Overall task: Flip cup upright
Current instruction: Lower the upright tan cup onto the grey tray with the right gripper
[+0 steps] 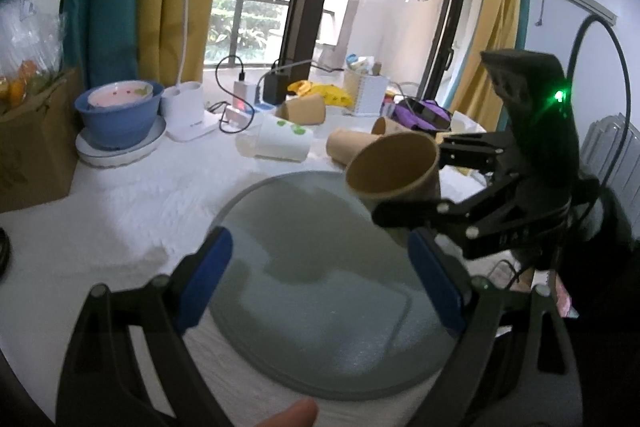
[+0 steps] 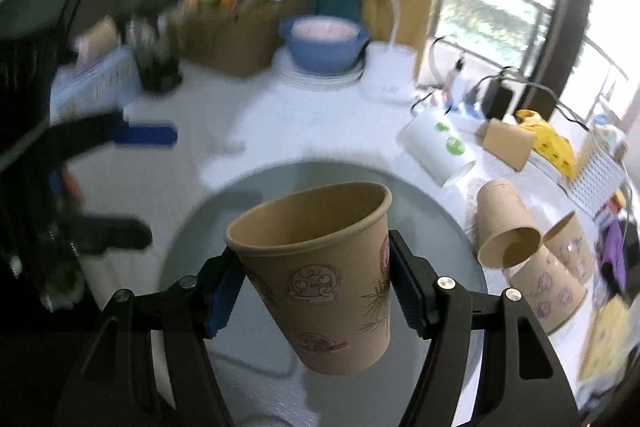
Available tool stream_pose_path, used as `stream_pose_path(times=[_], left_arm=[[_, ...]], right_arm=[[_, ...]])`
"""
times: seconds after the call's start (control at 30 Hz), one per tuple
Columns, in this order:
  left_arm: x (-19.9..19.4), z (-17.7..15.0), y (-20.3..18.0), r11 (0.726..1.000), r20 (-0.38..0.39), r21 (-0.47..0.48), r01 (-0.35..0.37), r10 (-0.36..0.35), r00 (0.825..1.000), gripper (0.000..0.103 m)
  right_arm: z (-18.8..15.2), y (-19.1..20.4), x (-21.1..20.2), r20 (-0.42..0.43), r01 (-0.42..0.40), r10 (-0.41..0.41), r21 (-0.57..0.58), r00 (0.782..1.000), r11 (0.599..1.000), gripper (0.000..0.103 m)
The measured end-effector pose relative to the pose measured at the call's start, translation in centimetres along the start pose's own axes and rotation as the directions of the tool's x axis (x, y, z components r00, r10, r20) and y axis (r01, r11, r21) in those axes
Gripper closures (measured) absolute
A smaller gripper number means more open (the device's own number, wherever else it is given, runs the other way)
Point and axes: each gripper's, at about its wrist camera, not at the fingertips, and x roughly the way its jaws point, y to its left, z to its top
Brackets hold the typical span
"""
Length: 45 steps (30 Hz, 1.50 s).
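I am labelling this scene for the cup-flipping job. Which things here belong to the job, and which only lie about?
Job:
- brown paper cup, held mouth-up in the right gripper
- grey tray under it
- left gripper, open, empty

Lying about:
- white cup on its side
- blue bowl
- desk lamp
- cardboard box

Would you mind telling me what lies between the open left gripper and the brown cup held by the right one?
Only the bare grey tray; the left-wrist view shows nothing else before the brown cup.
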Motion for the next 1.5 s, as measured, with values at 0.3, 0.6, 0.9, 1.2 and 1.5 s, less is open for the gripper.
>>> stream_pose_path(times=[0.3, 0.6, 0.9, 1.2, 1.5], left_arm=[[-0.8, -0.3, 0.3, 0.998, 0.034, -0.038, -0.05, 0.052, 0.998, 0.012], [1.5, -1.3, 3.4, 0.98, 0.051, -0.179, -0.089, 0.1, 0.994, 0.012], [3.4, -1.9, 6.2, 0.96, 0.041, -0.24, -0.142, 0.156, 0.987, 0.012], [4.0, -2.0, 6.6, 0.965, 0.035, -0.23, -0.122, 0.133, 0.99, 0.012], [3.7, -2.0, 5.7, 0.971, 0.049, -0.206, -0.119, 0.131, 0.99, 0.012]], right_arm=[[-1.4, -1.2, -2.0, 0.212, 0.046, -0.082, 0.169, 0.974, 0.985, 0.033], [-2.9, -3.1, 0.7, 0.263, 0.03, -0.116, 0.31, 0.958, 0.95, 0.033], [-2.0, -5.1, 4.4, 0.192, 0.027, -0.122, 0.433, 0.974, 0.901, 0.032], [-1.9, -4.5, 5.6, 0.13, 0.058, -0.127, 0.44, 0.983, 0.896, 0.032], [-3.4, -4.0, 4.7, 0.077, 0.126, -0.176, 0.433, 0.981, 0.893, 0.031]])
